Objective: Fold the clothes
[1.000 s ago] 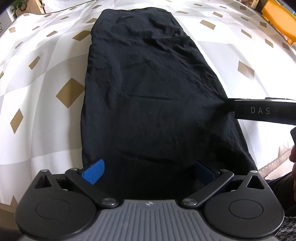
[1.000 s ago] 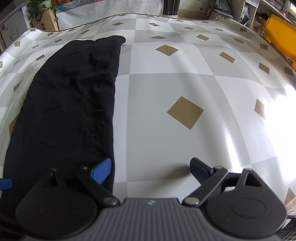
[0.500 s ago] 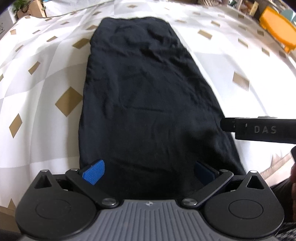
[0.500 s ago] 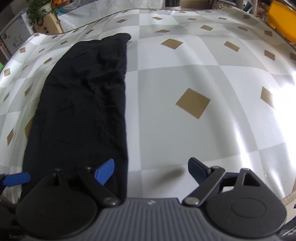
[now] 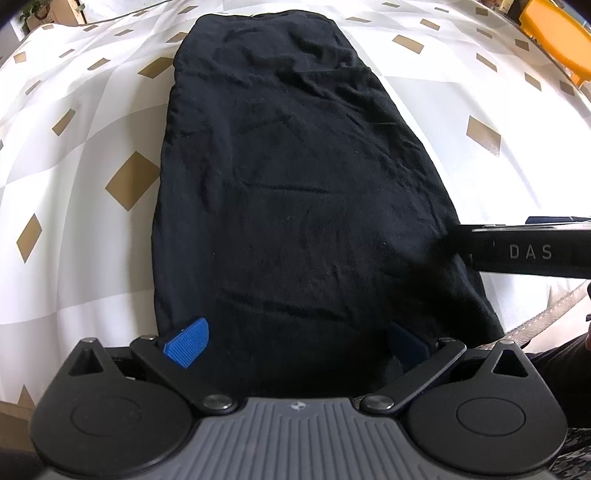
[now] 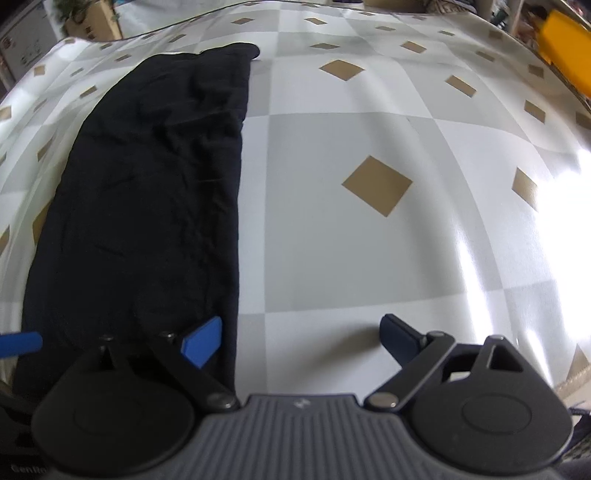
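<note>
Claw positions at the near hem of a garment. Nearest the lens, the left claw [image 5: 295,341] stands with its blue pads [image 5: 187,342] spread wide over the near end of the black garment [image 5: 295,177], holding nothing. The right claw [image 6: 301,338] is likewise spread and empty: one pad lies over the garment's [image 6: 147,192] right edge, the other over bare worktop [image 6: 369,258]. In the left view the right tool's dark bar [image 5: 528,251], lettered DAS, crosses that same edge.

The garment is a long, narrow strip, apparently already folded lengthwise, running from the near worktop edge to the far side — matte, soft-looking knit, creased with shallow wrinkles, its right edge straight and its far end rounded. The worktop covering is glossy, checked grey and white with tan diamonds, and glares strongly at right.

Risks, as judged from this layout: a pinch at the hem may take only the top layer, so the lengthwise fold opens on lifting; uneven grips at the two corners would skew the next fold; on so slick a covering the cloth may slide rather than hinge. Beyond the far edge stand a potted plant [image 6: 74,11] and an orange object [image 6: 565,48] — both clear of the work.
</note>
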